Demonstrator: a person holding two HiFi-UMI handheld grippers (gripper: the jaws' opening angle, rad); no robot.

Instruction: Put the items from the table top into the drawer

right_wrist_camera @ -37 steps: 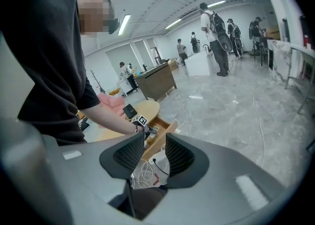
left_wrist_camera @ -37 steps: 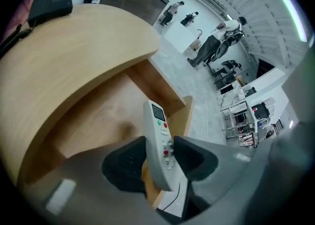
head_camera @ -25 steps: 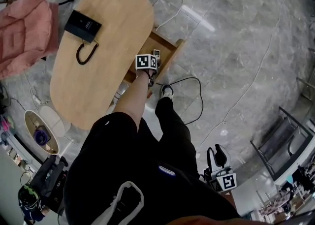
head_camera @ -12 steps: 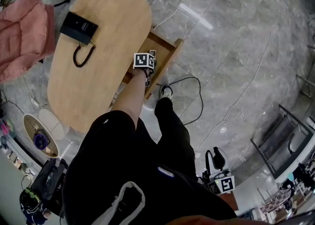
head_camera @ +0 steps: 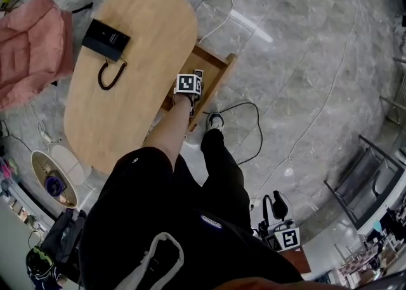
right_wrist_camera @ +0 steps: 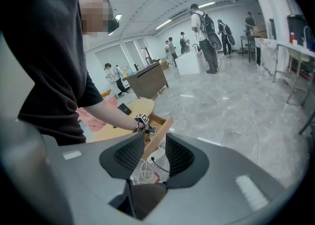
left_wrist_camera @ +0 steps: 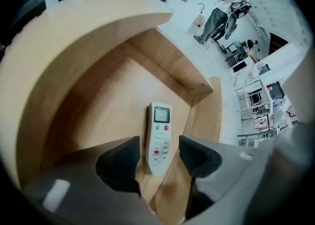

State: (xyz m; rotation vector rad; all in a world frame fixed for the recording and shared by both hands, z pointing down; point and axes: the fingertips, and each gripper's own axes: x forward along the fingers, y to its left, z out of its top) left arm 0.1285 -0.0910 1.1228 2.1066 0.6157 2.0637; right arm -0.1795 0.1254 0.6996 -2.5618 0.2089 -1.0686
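One white remote (left_wrist_camera: 158, 125) lies flat on the floor of the open wooden drawer (left_wrist_camera: 108, 96). In the left gripper view its screen end points to 12 o'clock and its button end is nearest the camera. Left gripper (left_wrist_camera: 158, 154) hangs right over it with the jaws spread wide. The remote's lower half sits in the gap between them, with a thin strip of wood showing on each side, so no grip on it.

In the head view the drawer (head_camera: 216, 68) sticks out from the table (head_camera: 127, 111) edge toward 3 o'clock. The left gripper (head_camera: 194, 77) reaches into it from 6 o'clock on a bare forearm (head_camera: 171, 124).

Two things are on the table top, well apart from the drawer at roughly its 10 o'clock. One is a black box (head_camera: 106, 36); the other is a looped black cable (head_camera: 109, 74) just at the box's 6 o'clock. I cannot tell if the cable is plugged into it.

Right gripper (right_wrist_camera: 155, 152) has its jaws apart with nothing between them. It is held low at the person's side, at 5 o'clock in the head view (head_camera: 275, 201), far from the table.

Pink cloth (head_camera: 28, 44) sits at 9 o'clock of the table. Grey marble floor (head_camera: 304, 60) all around, with a thin white cable (head_camera: 317, 117) trailing across it.
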